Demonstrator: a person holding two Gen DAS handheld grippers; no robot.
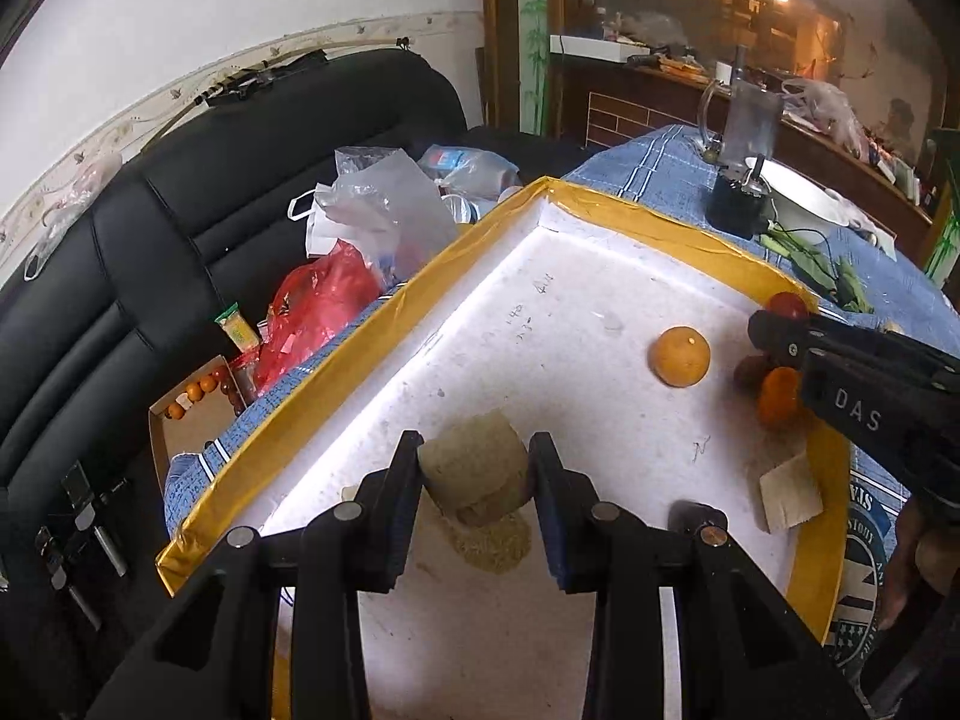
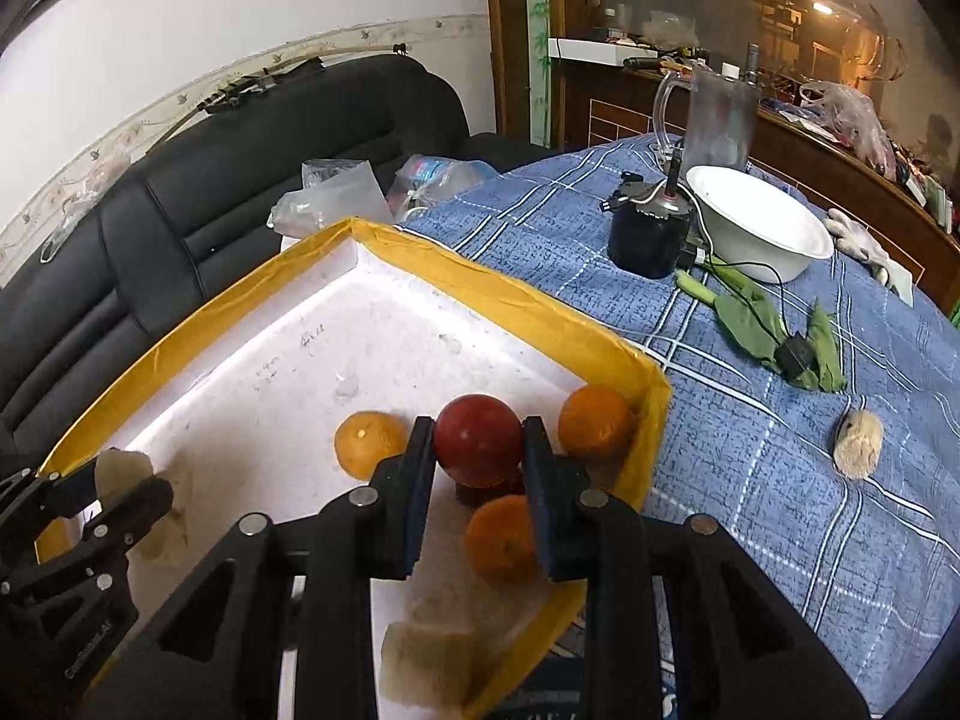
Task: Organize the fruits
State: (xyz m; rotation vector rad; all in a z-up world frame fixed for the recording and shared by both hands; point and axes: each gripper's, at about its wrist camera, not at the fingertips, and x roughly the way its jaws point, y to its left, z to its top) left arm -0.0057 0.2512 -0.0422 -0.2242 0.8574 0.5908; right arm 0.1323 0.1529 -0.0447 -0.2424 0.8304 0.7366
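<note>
A white foam tray [image 1: 360,330] with a yellow rim lies on the blue checked tablecloth. My left gripper [image 1: 477,443] is shut on a beige spongy chunk [image 1: 474,474] just above the tray floor, over some crumbs. In the right wrist view, my right gripper [image 2: 477,427] is shut on a red round fruit [image 2: 477,450] near the tray's right corner. Around it lie three oranges [image 2: 366,441] [image 2: 597,420] [image 2: 501,537], and a dark fruit is partly hidden beneath. The left wrist view shows the right gripper [image 1: 765,324] coming in from the right beside one orange [image 1: 680,356].
Another beige piece [image 2: 426,660] lies in the tray's near corner, and one [image 2: 858,443] on the cloth. A white bowl [image 2: 759,228], a black cylinder [image 2: 648,240], a clear jug [image 2: 717,120] and green leaves [image 2: 756,318] stand beyond the tray. Plastic bags [image 1: 372,210] rest on the black sofa.
</note>
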